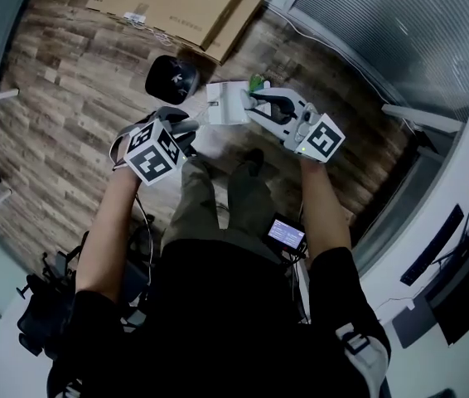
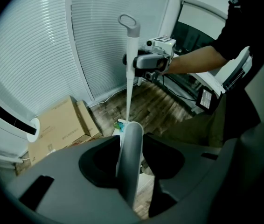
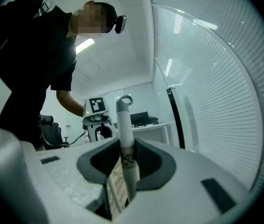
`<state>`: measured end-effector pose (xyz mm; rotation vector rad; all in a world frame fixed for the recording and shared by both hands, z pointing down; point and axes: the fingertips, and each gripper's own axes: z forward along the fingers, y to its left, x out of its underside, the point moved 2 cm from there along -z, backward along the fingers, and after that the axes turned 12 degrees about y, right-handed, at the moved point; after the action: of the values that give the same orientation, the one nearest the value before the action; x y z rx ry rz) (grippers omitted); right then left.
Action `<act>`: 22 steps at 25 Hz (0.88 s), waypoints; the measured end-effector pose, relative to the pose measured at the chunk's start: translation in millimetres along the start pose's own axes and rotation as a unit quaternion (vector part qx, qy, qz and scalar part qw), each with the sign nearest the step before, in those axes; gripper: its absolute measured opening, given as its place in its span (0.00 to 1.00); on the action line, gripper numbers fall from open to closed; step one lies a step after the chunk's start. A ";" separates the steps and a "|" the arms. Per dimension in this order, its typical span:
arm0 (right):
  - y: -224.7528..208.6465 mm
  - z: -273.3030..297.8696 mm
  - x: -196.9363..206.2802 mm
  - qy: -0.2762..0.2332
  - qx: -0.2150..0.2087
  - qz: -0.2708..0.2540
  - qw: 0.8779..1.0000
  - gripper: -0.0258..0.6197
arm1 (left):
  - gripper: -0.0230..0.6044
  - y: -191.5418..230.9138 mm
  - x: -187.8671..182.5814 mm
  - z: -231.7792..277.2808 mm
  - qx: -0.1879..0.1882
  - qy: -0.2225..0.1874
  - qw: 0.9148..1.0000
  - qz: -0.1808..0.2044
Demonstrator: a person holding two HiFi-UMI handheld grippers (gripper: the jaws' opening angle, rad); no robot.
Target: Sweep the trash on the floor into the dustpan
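Trash (image 1: 256, 81) shows as a small green scrap on the wood floor (image 1: 69, 81), at the far edge of the white dustpan (image 1: 226, 106); whether it lies in the pan or beside it I cannot tell; left gripper (image 2: 131, 160) points steeply down, jaws fairly wide, clamped on the grey broom handle (image 2: 130, 141); right gripper (image 3: 125, 167) lies level, pinching the dustpan's upright white handle (image 3: 124, 120) below its loop (image 3: 124, 100).
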<state>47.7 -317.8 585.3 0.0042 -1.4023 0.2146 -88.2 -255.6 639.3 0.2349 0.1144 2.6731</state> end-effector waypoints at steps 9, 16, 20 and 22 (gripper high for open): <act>48.4 21.9 -14.4 -0.097 -0.034 0.070 0.992 0.21 | 0.26 -3.1 0.0 -0.1 -0.001 -0.003 1.000 0.002; 38.2 7.9 -23.5 -0.149 0.027 0.111 0.982 0.22 | 0.26 -3.9 0.1 -0.1 -0.007 -0.007 1.000 0.005; 28.2 -5.9 -26.1 -0.131 0.056 0.107 0.984 0.21 | 0.26 -5.4 0.8 -0.3 -0.011 -0.008 1.000 0.007; 25.6 -13.5 -33.1 -0.122 0.067 0.101 0.985 0.21 | 0.26 -4.8 2.4 -0.3 -0.018 -0.011 1.000 0.010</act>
<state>52.0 -295.8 547.5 -0.0011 -1.6316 0.4898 -88.4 -250.3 638.8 0.2561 0.0575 2.6888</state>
